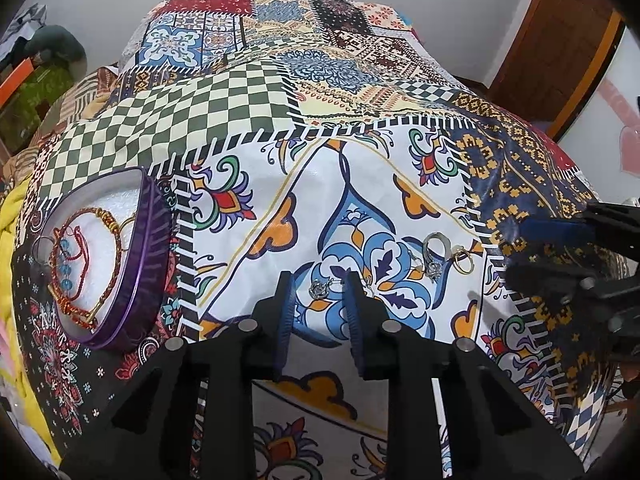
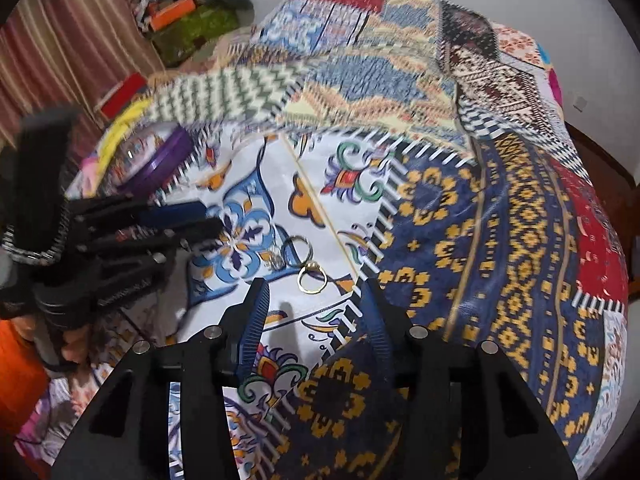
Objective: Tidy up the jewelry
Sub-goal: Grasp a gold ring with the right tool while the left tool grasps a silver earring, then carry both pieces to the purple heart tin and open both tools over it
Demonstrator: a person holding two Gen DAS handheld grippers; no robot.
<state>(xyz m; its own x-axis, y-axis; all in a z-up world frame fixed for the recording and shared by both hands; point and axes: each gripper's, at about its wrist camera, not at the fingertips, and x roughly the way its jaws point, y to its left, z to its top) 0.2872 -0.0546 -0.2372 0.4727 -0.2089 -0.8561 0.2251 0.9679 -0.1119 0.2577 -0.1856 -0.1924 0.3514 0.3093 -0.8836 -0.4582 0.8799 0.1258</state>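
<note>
My left gripper [image 1: 318, 282] is open low over the patterned cloth, with a small silver charm [image 1: 319, 289] lying between its fingertips. To the right lie a silver ring [image 1: 436, 242], a second silver charm [image 1: 432, 269] and a gold ring [image 1: 464, 261]. A purple heart-shaped tin [image 1: 154, 240] at the left holds beaded and braided bracelets [image 1: 80, 256]. My right gripper [image 2: 314, 286] is open, and the gold ring [image 2: 311, 280] sits on the cloth between its tips. Just beyond are the silver ring [image 2: 298, 246] and a charm [image 2: 274, 261]. The right wrist view is motion-blurred.
A patchwork tablecloth [image 1: 248, 104] covers the whole table. The right gripper [image 1: 516, 250] comes in from the right edge of the left view; the left gripper [image 2: 204, 218] and the tin [image 2: 160, 164] show at left in the right view. A hand [image 2: 72, 344] holds the left tool. Clutter [image 2: 188, 20] lies beyond.
</note>
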